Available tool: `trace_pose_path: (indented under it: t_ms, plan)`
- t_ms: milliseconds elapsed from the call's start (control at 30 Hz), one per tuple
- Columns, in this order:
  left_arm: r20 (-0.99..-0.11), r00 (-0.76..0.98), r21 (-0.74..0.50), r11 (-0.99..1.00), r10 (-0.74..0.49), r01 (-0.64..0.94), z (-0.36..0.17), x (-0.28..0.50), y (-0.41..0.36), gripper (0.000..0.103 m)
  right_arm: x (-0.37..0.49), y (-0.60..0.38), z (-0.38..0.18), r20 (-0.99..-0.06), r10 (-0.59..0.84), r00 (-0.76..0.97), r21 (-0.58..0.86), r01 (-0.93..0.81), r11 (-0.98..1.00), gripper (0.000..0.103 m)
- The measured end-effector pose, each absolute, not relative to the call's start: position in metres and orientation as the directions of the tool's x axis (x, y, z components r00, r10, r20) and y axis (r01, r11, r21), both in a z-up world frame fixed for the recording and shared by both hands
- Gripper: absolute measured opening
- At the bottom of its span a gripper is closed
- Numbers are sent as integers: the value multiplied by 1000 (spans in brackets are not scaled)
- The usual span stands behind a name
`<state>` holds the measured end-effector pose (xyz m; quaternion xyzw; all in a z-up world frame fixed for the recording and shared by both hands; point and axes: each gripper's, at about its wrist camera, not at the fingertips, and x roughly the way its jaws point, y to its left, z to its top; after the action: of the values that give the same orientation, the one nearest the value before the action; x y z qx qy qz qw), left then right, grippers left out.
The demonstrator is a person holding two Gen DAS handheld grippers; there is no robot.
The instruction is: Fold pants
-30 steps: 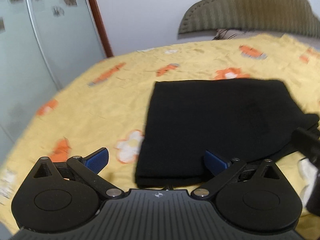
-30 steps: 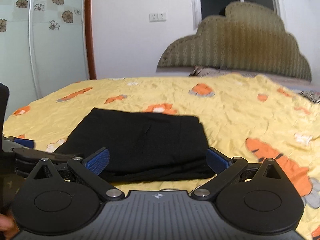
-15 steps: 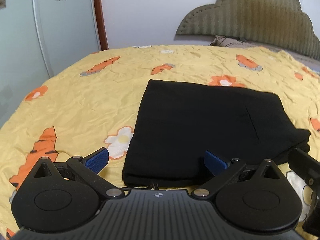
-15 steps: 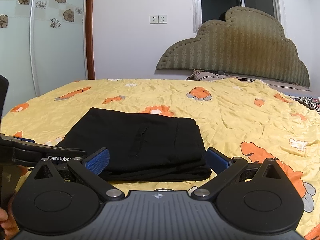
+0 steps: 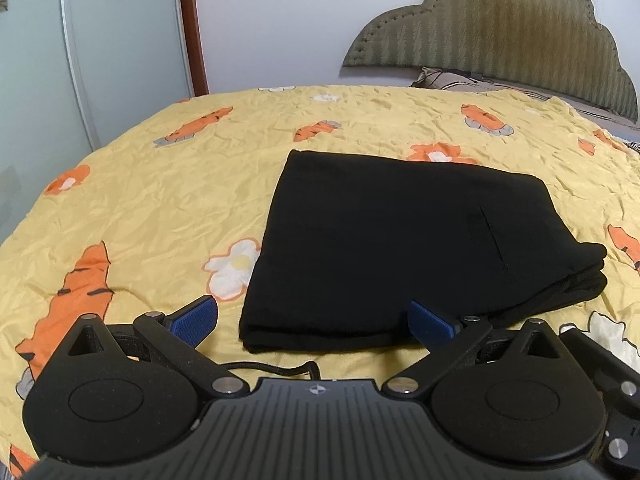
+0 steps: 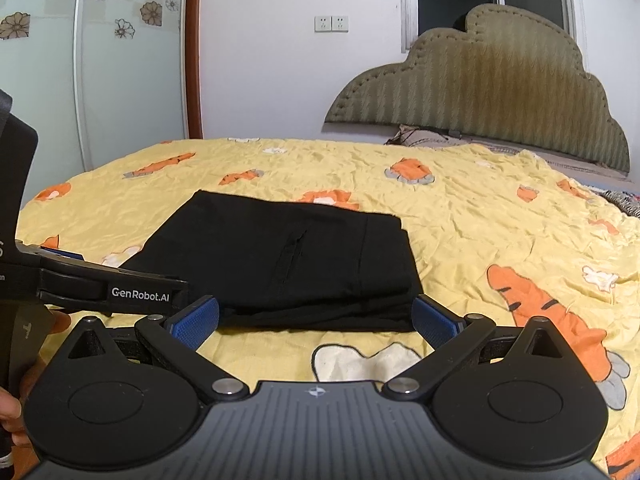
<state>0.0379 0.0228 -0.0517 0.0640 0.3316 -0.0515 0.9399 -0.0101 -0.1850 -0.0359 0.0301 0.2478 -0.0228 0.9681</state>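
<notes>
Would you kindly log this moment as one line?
black pants: folded on bedspread | left gripper: open, empty | right gripper: open, empty

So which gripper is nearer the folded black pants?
Left, narrowly. The left gripper sits open at the pants' near edge; the right gripper hangs open just short of it.

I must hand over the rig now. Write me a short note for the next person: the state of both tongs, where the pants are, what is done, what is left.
Left tongs: open, holding nothing, just short of the near edge of the pants.
Right tongs: open, holding nothing, also at the near edge.
Black pants: folded into a compact layered rectangle, lying flat on the yellow bedspread.
Done: the folding looks finished; the layers are stacked, a little uneven at the near right corner.
Left: probably only to tidy that corner, if wanted.
</notes>
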Motion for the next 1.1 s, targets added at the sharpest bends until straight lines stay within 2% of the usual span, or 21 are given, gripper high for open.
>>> trace_pose_path:
  t_ms: [233, 567, 1100]
  plan:
    - [-616, 781, -2, 992, -103, 129, -62, 43, 33, 103, 2, -183, -48, -486, -47, 873, -6, 51, 999, 103]
    - [-593, 793, -95, 990, -137, 101, -81, 38, 51, 103, 7, -185, -79, -498, -62, 865, 1, 72, 997, 103]
    - [-575, 813, -35, 995, -93, 90, -83, 33, 42, 103, 11, -193, -93, -553, -30, 833, 86, 93, 992, 103]
